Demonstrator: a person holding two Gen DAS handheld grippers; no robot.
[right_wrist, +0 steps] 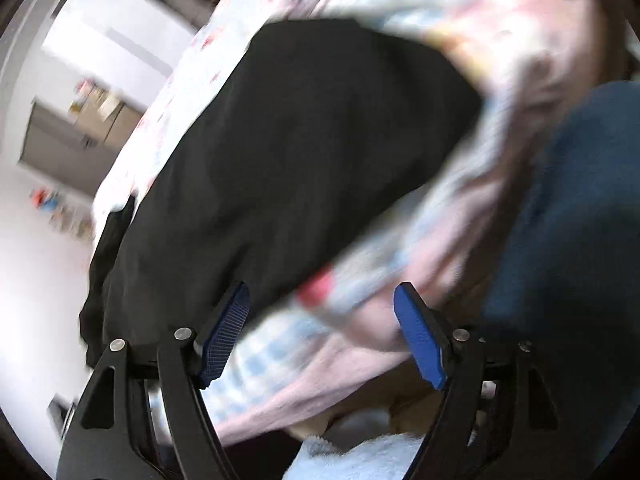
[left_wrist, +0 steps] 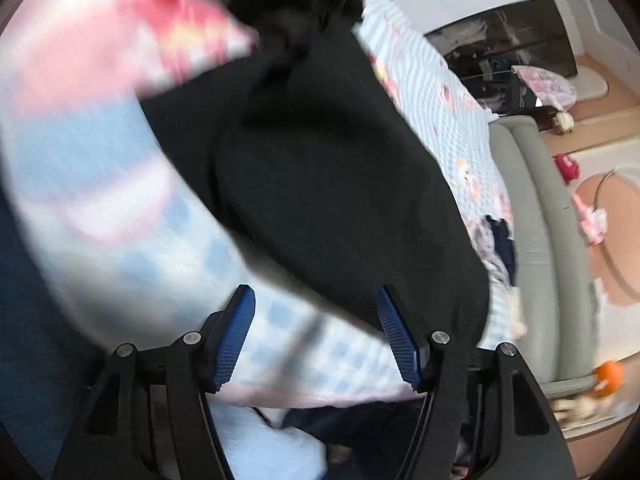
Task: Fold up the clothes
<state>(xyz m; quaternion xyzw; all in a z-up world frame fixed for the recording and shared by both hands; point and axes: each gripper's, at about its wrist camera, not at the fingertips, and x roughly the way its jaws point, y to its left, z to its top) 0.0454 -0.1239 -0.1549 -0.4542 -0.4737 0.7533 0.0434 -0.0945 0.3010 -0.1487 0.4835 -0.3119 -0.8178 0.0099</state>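
Note:
A black garment [left_wrist: 320,152] lies spread on a bed covered by a blue-and-white checked sheet [left_wrist: 440,92] with pink prints. In the left wrist view my left gripper [left_wrist: 316,300] stands open just short of the garment's near edge, with only checked sheet between its blue pads [left_wrist: 236,340]. The right wrist view shows the same black garment [right_wrist: 288,152] running up the middle. My right gripper [right_wrist: 324,300] is open at its lower edge; its left pad [right_wrist: 228,328] sits beside the black cloth, and nothing is pinched. Both views are blurred.
A grey padded bed frame [left_wrist: 532,220] runs along the right of the bed, with small toys and an orange ball [left_wrist: 608,376] on the floor beyond. A dark blue trouser leg [right_wrist: 568,220] of the person fills the right of the right wrist view. White towelling [right_wrist: 360,456] lies below.

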